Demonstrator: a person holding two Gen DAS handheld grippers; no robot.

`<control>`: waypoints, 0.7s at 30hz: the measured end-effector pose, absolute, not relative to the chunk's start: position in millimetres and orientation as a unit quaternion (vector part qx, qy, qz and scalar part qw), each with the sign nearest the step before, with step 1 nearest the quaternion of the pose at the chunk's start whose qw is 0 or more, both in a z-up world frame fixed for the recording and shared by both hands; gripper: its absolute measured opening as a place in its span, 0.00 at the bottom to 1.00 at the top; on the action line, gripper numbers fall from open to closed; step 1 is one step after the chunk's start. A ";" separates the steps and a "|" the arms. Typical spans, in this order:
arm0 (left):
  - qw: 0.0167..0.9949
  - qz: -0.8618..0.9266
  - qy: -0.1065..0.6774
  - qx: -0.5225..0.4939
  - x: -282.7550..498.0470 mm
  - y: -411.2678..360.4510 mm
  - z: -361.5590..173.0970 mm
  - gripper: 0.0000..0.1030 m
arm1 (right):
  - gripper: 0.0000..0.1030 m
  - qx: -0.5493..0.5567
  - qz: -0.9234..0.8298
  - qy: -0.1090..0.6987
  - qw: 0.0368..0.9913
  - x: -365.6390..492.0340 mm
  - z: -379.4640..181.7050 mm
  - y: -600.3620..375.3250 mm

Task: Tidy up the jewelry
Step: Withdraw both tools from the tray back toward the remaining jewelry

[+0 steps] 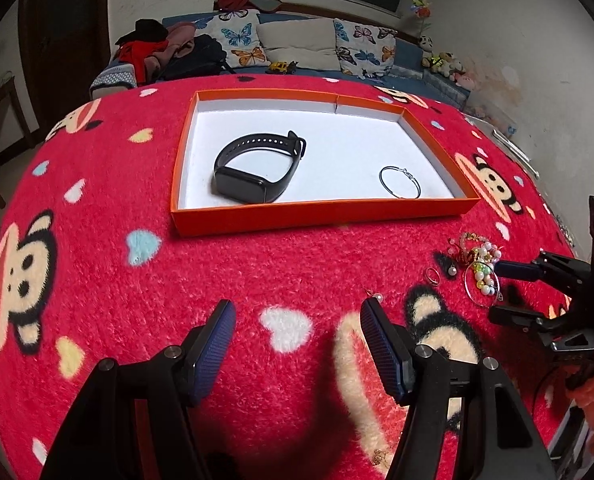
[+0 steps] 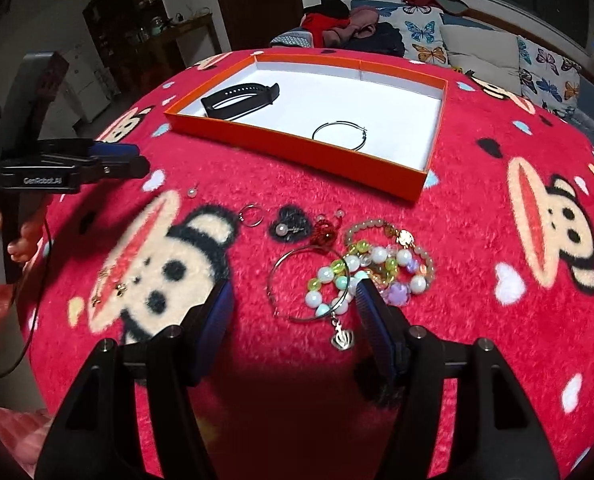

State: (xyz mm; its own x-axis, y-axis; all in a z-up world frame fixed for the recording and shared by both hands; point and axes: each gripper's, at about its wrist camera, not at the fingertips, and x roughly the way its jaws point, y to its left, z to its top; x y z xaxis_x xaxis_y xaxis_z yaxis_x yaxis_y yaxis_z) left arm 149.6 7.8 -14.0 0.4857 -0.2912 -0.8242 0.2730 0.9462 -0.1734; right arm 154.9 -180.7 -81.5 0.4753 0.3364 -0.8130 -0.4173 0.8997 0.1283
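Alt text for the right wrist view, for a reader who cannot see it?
The open right gripper hovers over a pile of beaded bracelets and a wire bangle on a red monkey-print cloth. Beyond, an orange tray holds a black watch and hoop.

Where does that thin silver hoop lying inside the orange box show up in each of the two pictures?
Left wrist view: the silver hoop lies right of centre, in the near right corner of the orange box.
Right wrist view: the silver hoop lies above centre, close to the box's near wall.
Shared landmark: the black watch sits left of the hoop in both views.
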 end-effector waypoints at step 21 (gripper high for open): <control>0.861 -0.171 0.478 -0.001 136.4 6.1 -19.5 0.67 | 0.62 -0.060 0.291 0.474 0.829 145.7 -82.3 -139.5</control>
State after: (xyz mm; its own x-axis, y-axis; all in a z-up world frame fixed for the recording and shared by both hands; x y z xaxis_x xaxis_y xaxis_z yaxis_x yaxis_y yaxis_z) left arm 136.4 6.1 -19.5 0.4839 -0.2954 -0.8238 0.2943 0.9414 -0.1647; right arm 145.7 -139.5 -82.3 0.3810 0.4255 -0.8208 -0.5387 0.8237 0.1769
